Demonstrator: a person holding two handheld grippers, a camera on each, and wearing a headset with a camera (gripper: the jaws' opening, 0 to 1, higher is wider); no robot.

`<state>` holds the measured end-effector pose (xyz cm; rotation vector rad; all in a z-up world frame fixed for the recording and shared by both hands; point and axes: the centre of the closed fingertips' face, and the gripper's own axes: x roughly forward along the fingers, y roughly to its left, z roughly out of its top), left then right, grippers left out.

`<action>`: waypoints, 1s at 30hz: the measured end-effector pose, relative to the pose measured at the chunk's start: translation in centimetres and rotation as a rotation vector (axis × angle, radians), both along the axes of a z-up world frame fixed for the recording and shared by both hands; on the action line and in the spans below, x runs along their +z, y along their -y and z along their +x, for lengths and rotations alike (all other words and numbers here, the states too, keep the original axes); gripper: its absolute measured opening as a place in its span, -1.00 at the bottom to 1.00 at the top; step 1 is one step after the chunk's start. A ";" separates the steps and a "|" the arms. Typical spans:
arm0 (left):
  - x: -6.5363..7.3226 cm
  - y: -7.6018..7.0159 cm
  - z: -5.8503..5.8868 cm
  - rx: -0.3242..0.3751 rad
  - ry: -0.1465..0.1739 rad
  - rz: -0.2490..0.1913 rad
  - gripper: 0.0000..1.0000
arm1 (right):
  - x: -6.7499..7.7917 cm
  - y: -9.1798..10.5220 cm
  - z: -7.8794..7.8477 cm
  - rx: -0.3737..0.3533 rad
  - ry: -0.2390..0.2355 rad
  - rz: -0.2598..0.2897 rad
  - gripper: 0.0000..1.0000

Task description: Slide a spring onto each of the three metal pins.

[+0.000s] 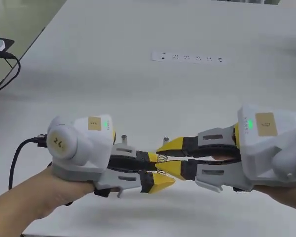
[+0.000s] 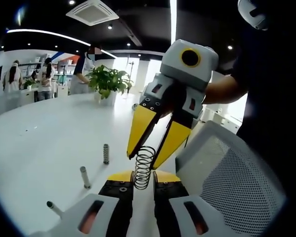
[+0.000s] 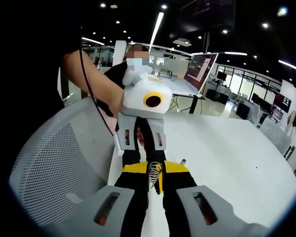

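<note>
Left tool (image 2: pixel 143 177) pinches spring (image 2: pixel 144 163) (right tool (image 3: pixel 154 170) grips its other end too).

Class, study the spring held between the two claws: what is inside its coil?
The spring looks hollow in the left gripper view: background shows between its turns, with nothing threaded through. Its lower end is covered by the left claw, so that part is hidden.

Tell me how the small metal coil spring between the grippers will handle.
The small metal coil spring is thin open wire, so it is probably very light and squashy; a hard pinch may bend it. Its round coils sit between the yellow jaws of the left gripper, so it could twist or pop out and roll.
</note>
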<state>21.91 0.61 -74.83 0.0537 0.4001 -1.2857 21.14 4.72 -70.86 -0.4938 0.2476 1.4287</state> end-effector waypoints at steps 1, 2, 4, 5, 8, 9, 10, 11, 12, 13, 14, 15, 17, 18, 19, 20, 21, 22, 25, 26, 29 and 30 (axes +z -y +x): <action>0.1 -0.1 0.1 0.005 0.001 -0.002 -0.83 | 0.1 0.0 0.0 -0.001 0.000 0.002 -0.87; 0.1 -0.1 0.1 0.009 0.002 -0.002 -0.81 | 0.1 0.0 0.1 -0.003 0.002 0.004 -0.87; 0.0 -0.2 0.1 0.012 0.001 0.001 -0.79 | 0.2 -0.1 0.2 -0.005 0.002 0.007 -0.87; 0.0 -0.3 0.1 0.013 0.000 0.003 -0.79 | 0.2 -0.1 0.2 -0.005 0.002 0.006 -0.87; -0.1 -0.4 0.0 0.014 -0.002 0.009 -0.79 | 0.2 -0.1 0.1 -0.002 0.001 0.006 -0.87; -0.1 -0.5 0.0 0.016 -0.001 0.009 -0.78 | 0.2 -0.2 0.0 -0.001 0.001 0.005 -0.87; 0.0 -0.5 0.0 0.018 -0.005 0.004 -0.78 | 0.2 -0.2 0.0 0.001 0.002 0.005 -0.87; 0.0 -0.5 0.0 0.019 -0.006 0.003 -0.77 | 0.2 -0.2 0.0 0.001 0.001 0.005 -0.87; 0.0 -0.6 0.1 0.023 -0.004 0.003 -0.74 | 0.2 -0.3 -0.1 0.002 0.002 0.006 -0.87; 0.0 -0.6 0.2 0.027 -0.004 0.004 -0.72 | 0.2 -0.3 -0.1 0.002 0.002 0.007 -0.87; 0.0 -0.7 0.3 0.036 -0.005 0.006 -0.67 | 0.2 -0.3 -0.1 0.003 0.001 0.007 -0.87; 0.0 -0.7 0.4 0.042 -0.006 0.003 -0.64 | 0.3 -0.3 -0.1 0.003 0.002 0.007 -0.87; 0.1 -0.7 0.5 0.043 -0.005 -0.001 -0.63 | 0.3 -0.3 0.0 0.002 0.001 0.007 -0.87; 0.1 -0.7 0.5 0.044 -0.003 0.000 -0.63 | 0.3 -0.3 0.0 0.001 0.004 0.006 -0.87; 0.1 -0.7 0.5 0.046 -0.002 0.000 -0.61 | 0.2 -0.3 0.0 0.003 0.002 0.005 -0.87; 0.1 -0.7 0.5 0.047 -0.005 -0.001 -0.59 | 0.3 -0.3 0.0 0.003 0.004 0.006 -0.87; 0.1 -0.7 0.6 0.049 -0.007 -0.003 -0.58 | 0.2 -0.3 0.0 0.003 0.003 0.004 -0.87; 0.1 -0.7 0.6 0.049 -0.006 -0.001 -0.58 | 0.2 -0.3 0.0 0.003 0.003 0.004 -0.87; -0.1 -0.8 0.5 0.054 -0.017 0.003 -0.54 | 0.2 -0.2 0.0 0.003 0.003 0.002 -0.87; -0.1 -0.9 0.5 0.055 -0.017 0.004 -0.52 | 0.2 -0.2 0.0 0.002 0.004 0.001 -0.87; -0.3 -1.2 0.5 0.066 -0.024 0.008 -0.43 | 0.1 -0.1 0.2 -0.001 0.005 -0.002 -0.87; -0.3 -1.3 0.5 0.072 -0.026 0.010 -0.41 | 0.1 0.0 0.2 -0.003 0.005 -0.003 -0.87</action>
